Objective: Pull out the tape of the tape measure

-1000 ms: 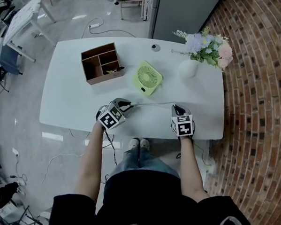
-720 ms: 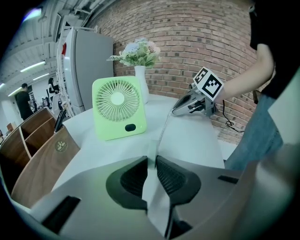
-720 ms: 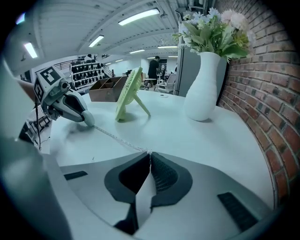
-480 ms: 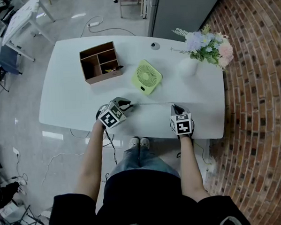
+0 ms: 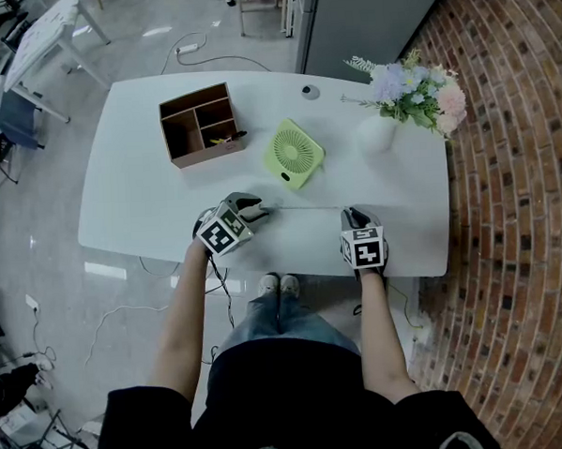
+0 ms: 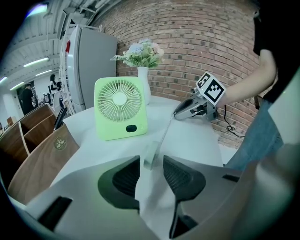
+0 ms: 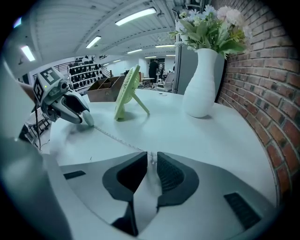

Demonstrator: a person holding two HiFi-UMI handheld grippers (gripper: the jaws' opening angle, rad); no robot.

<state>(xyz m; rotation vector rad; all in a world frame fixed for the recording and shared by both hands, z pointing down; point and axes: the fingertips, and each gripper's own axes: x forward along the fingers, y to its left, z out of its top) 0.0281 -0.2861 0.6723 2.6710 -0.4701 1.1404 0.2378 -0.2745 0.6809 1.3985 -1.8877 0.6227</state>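
A small pale round tape measure case stands on the white table between the pads of my left gripper. Those jaws are opening, and a gap shows on each side of the case. The thin tape stretches rightwards across the table to my right gripper. Its tip sits between the right gripper's pads. These jaws are opening too, and stand wider than the tape. In the right gripper view the case lies at the left gripper's tips.
A green desk fan stands just behind the tape. A brown wooden organizer is at the back left and a white vase of flowers at the back right. The table's front edge runs close under both grippers.
Both grippers stay almost where they were, and the tape still spans the same stretch between them. Nothing else on the table has moved.
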